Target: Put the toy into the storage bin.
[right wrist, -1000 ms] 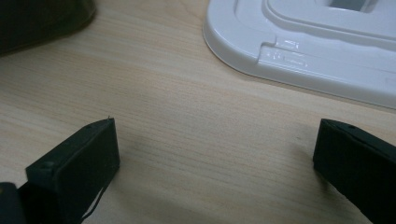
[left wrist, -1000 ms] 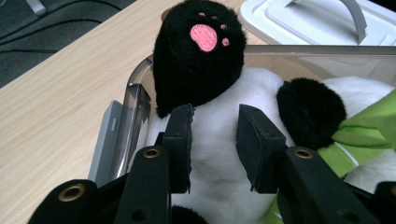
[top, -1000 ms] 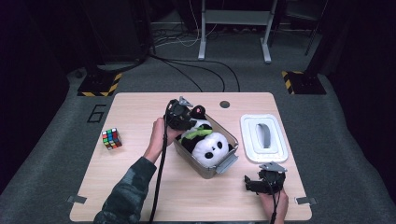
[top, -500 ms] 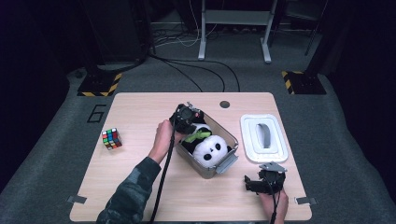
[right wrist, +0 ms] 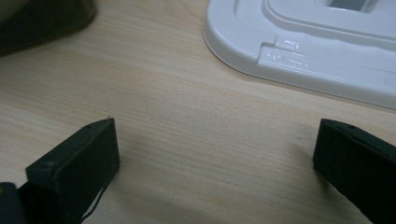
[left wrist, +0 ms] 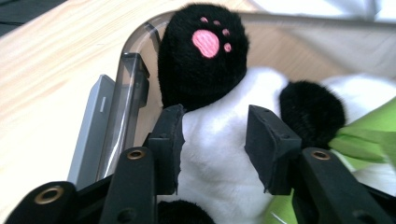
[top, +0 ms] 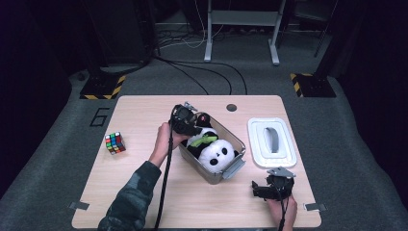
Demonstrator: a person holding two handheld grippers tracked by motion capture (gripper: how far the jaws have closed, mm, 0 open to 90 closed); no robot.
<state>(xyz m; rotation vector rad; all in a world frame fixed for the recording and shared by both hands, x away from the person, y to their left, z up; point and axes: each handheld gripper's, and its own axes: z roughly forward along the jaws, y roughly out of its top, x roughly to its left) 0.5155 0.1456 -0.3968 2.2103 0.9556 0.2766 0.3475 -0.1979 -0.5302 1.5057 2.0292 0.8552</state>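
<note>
Left tongs (top: 185,120) seen from the high view at the far-left end of the clear bin (top: 238,166), over the panda plush (top: 217,155) lying inside; right tongs (top: 272,186) low on the tabletop (top: 139,192), parted, just near of the white lid (top: 272,143). Through the left gripper view, tongs (left wrist: 215,144) just opening, pads astride the plush's white belly (left wrist: 215,154) without pressing, black paw with pink pad (left wrist: 203,51) right ahead, bin wall (left wrist: 126,93) beside the left pad. Through the right gripper view, tongs (right wrist: 215,154) wide apart over bare wood, holding nothing, lid (right wrist: 327,51) ahead to the right.
</note>
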